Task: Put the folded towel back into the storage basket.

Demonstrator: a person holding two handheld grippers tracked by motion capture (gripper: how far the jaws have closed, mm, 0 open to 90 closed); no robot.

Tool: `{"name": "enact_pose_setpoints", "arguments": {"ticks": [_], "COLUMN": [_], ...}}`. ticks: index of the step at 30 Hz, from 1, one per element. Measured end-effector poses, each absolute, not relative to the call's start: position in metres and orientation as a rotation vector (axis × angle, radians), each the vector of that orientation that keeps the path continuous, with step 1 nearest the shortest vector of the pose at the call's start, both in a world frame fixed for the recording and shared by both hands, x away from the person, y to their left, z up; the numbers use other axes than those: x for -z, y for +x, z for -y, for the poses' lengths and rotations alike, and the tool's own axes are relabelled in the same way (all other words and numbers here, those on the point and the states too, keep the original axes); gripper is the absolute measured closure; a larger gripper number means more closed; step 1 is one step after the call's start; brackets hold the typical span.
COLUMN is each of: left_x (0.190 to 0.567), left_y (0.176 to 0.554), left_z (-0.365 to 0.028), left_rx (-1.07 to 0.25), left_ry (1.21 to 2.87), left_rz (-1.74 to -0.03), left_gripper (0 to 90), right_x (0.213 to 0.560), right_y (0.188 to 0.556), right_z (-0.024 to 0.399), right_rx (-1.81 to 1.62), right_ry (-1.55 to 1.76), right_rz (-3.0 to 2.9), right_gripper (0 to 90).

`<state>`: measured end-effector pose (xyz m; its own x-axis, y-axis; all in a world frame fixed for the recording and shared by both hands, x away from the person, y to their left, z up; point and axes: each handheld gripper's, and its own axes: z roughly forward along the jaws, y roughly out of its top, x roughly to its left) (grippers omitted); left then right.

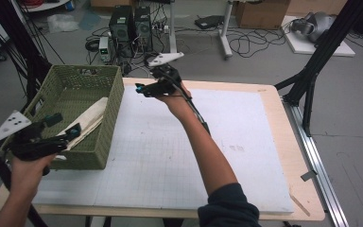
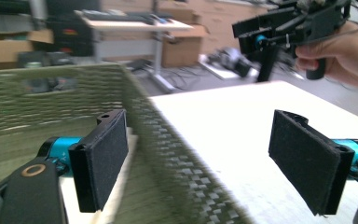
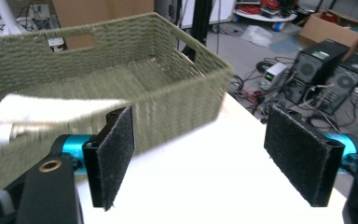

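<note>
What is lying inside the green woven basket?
Inside the green woven basket lies a folded cream cloth, leaning toward the right wall. Its near end is covered by the left hand-held gripper.

Both grippers are black, with flat felt-like pads (image 3: 303,161) on turquoise mounts. The left gripper (image 1: 61,124) and right gripper (image 1: 142,88) each carry a pale grey three-cornered plate (image 1: 9,125). A dark sleeve (image 1: 228,208) covers the right upper arm, and a black cable (image 1: 196,113) trails along the forearm.
</note>
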<state>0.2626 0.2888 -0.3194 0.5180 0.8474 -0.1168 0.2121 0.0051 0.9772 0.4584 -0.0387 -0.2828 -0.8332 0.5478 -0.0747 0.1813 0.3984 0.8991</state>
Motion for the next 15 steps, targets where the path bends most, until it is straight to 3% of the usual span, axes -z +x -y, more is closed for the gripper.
{"name": "enact_pose_setpoints", "arguments": {"ticks": [10,15], "left_x": [0.333,0.342], "left_y": [0.284,0.294], "left_z": [-0.213,-0.178], "left_rx": [-0.534,-0.482], "left_ry": [1.592,1.63], "left_rz": [-0.762,-0.695], "left_gripper": [20.0,20.0], "right_x": [0.298,0.313], "right_y": [0.421,0.396], "right_z": [0.133,0.178], "right_rx": [-1.39,-1.376], "right_ry": [0.722,0.78], "right_rz": [-2.237,-2.205], "right_gripper": [11.5,11.5]}}
